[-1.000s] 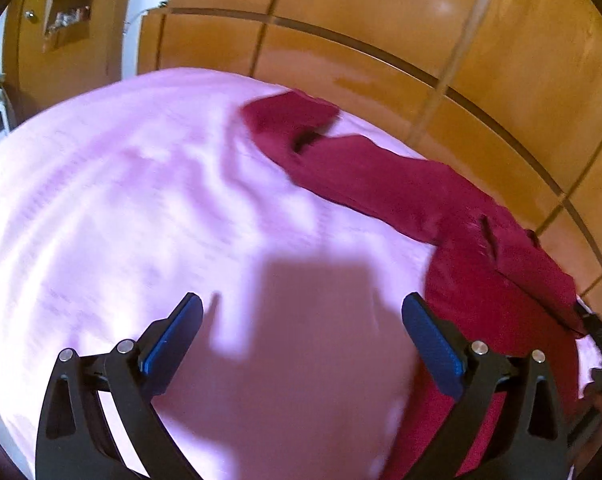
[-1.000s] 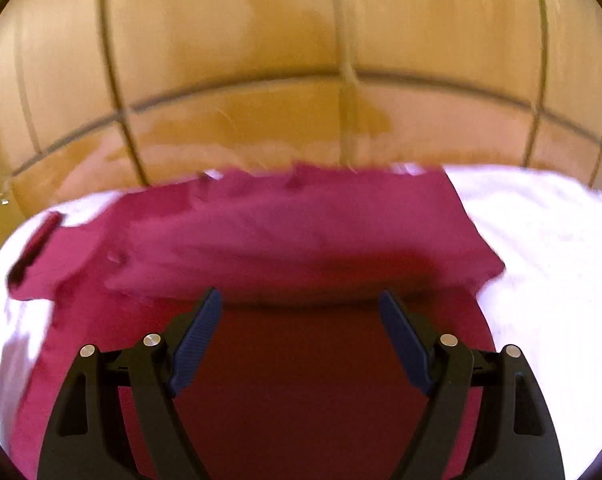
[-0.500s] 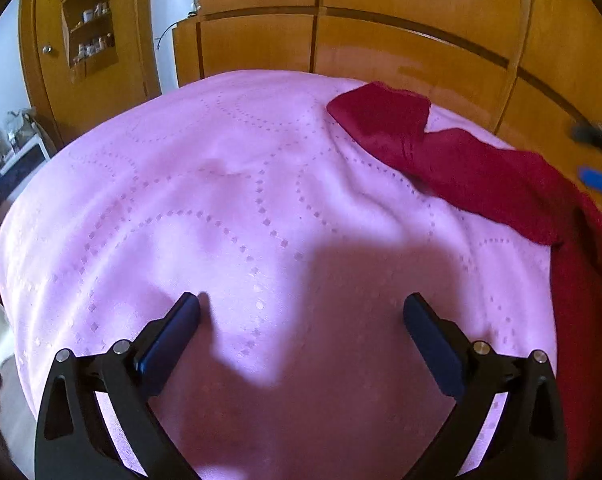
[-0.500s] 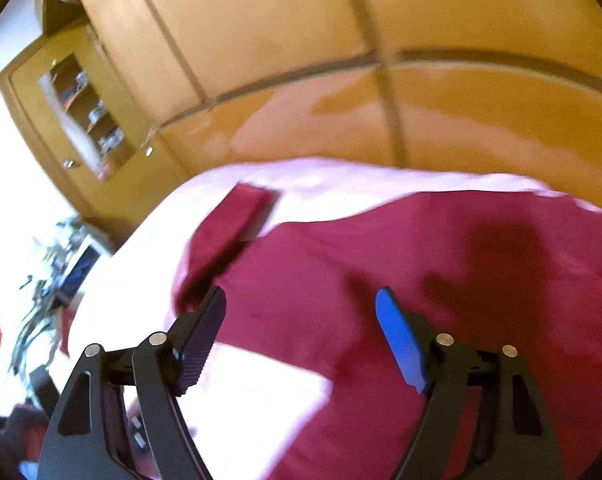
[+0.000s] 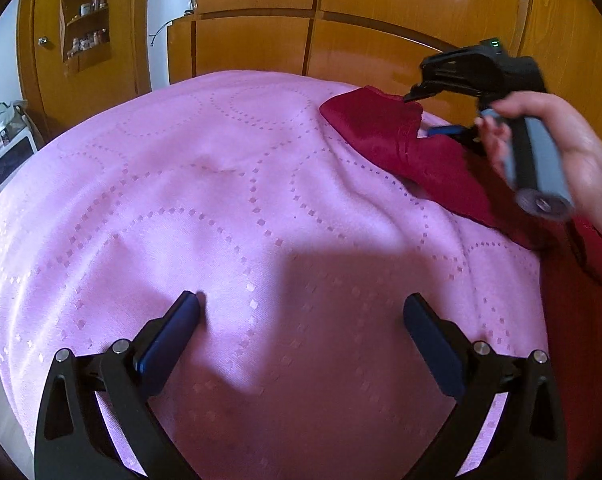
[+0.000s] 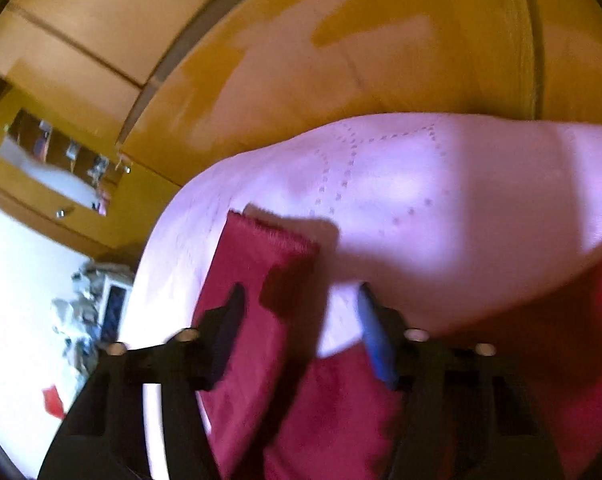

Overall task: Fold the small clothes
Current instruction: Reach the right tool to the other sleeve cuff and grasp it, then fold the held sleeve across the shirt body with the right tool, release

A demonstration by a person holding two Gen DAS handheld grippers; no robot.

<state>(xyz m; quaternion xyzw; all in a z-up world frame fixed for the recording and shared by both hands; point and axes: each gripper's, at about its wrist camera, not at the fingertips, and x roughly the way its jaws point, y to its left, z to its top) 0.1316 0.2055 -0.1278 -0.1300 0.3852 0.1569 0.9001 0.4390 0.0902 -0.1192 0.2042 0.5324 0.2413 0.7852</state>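
A dark red garment [image 5: 413, 152] lies on a pink bedspread [image 5: 229, 200], along its right side, with a sleeve [image 6: 257, 276] stretched toward the far edge. My left gripper [image 5: 301, 316] is open and empty, low over bare bedspread, left of the garment. My right gripper [image 6: 301, 308] is open, its jaws straddling the red sleeve near its cuff; it also shows in the left wrist view [image 5: 425, 112], held by a hand over the sleeve. The right view is blurred.
A wooden wardrobe [image 5: 381, 20] runs behind the bed, close to its far edge. An open shelf niche [image 5: 87, 20] with small items is at the far left. Clutter [image 5: 5, 140] stands beside the bed's left side.
My right gripper has swung left from the garment's body to the sleeve end. My left gripper has drawn away left from the garment and stays open over bare bedspread.
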